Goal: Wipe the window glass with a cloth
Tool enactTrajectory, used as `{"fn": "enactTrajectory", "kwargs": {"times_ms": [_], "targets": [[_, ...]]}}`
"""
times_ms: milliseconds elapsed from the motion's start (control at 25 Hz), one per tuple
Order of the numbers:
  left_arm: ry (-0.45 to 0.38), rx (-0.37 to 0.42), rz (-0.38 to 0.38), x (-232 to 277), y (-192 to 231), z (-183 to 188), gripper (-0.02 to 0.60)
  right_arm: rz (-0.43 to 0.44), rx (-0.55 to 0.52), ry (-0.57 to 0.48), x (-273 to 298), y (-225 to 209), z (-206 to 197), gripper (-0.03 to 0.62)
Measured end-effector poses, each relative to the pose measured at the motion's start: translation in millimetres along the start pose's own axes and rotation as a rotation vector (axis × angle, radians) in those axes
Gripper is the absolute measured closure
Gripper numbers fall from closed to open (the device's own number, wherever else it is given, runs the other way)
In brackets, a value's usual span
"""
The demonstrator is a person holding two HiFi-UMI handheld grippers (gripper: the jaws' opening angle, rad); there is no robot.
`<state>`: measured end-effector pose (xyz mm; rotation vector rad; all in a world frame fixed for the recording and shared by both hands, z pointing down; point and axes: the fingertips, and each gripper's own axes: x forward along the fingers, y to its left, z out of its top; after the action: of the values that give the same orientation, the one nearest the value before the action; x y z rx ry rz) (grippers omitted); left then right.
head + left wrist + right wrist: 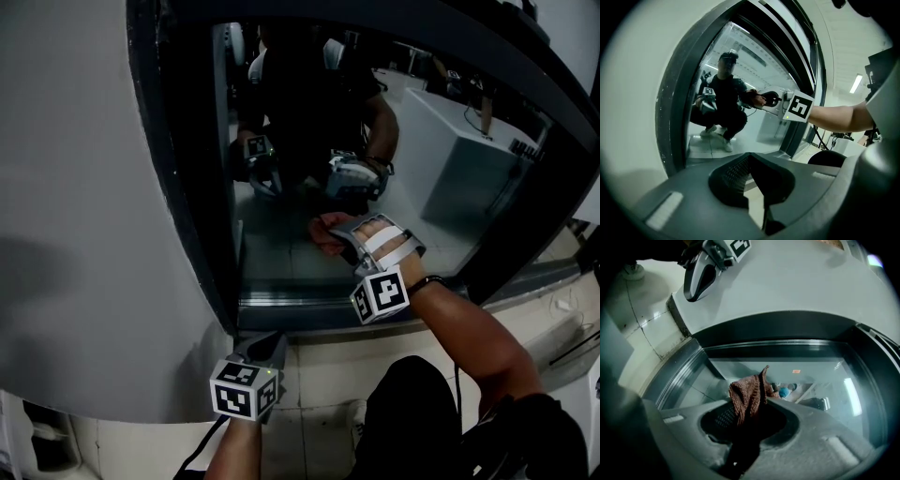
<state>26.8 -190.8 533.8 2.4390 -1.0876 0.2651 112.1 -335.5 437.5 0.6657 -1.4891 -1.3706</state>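
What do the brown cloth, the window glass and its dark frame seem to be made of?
The cloth looks like matte knitted fabric; ribbed loops show. The window glass is glossy and shows clear reflections. The frame is dark and matte: metal or plastic, unclear.

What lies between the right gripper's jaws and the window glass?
A brown knitted cloth, clamped in the right gripper and pointing at the window glass; the right gripper view shows it best.

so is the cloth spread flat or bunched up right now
Bunched up: the brown cloth stands as a crumpled wad, pinched in the right claw.
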Motion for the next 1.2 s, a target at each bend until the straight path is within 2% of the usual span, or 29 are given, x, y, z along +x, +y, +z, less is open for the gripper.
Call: {"fn": "enactTrajectory", "kwargs": {"times_ms": [160,240,440,600,680,960,1200], "targets": [[0.018,-0.002,-0.004,2,-3,-7,0.565,0.063,0.051,-0.032,-8,-6,7,0.52],[0.028,0.001,-0.007,4,-4,-11,0.565,0.042,0.073,-0.053,-21,-23,11,0.52],[0.038,0.01,-0.009,12,-1,-12,0.565,-0.149,0.005,-0.024,-70,-98,-13,0.52],[0.043,0.012,-0.006,14,0,-13,0.565,-0.354,-0.049,0.06,-105,-175,-54,0.52],[0.046,0.013,-0.004,15,1,-14,0.565,-0.427,-0.069,0.112,-118,-206,-74,0.52],[0.043,0.012,-0.006,18,3,-13,0.565,-0.568,-0.102,0.22,-136,-272,-115,0.52],[0.033,0.014,-0.005,17,4,-8,0.565,-0.634,-0.103,0.26,-141,-291,-135,0.52]]}}
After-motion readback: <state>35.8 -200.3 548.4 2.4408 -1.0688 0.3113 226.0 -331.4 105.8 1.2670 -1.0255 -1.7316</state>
